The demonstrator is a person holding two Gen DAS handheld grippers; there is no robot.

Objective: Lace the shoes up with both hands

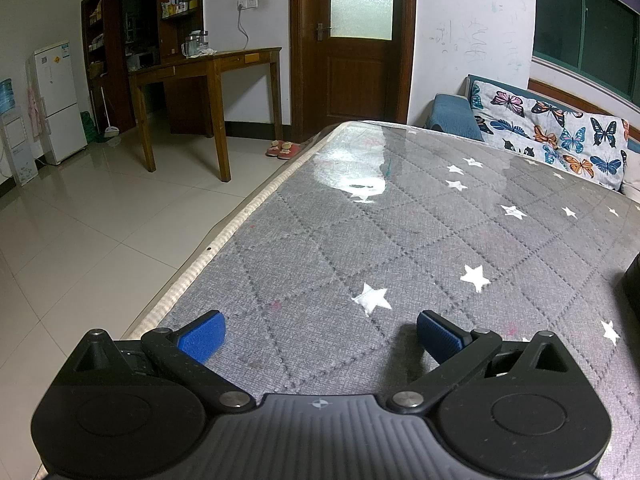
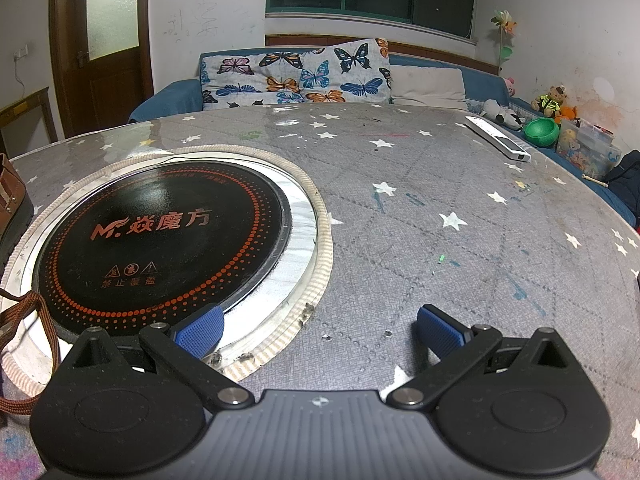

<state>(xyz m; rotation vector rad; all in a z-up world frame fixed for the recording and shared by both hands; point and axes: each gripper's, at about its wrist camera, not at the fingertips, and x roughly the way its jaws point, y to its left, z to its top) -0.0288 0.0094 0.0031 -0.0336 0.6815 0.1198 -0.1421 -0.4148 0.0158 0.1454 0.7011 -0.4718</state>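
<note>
While both claws wait wide open and empty, the lacing is not yet begun.
Left gripper (image 1: 320, 330) and right gripper (image 2: 320, 328) hover above the table (image 2: 440, 248); brown shoe (image 2: 12, 200) and loose lace (image 2: 28, 320) lie at right view's left edge.

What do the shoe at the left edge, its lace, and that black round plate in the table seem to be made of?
The shoe looks like smooth brown leather or imitation, stitched, on a black rubbery sole. The shoelace seems to be woven brown cord; its braided texture shows. The induction cooktop looks like glossy black glass or ceramic, since it reflects light and carries printed orange dots.
</note>
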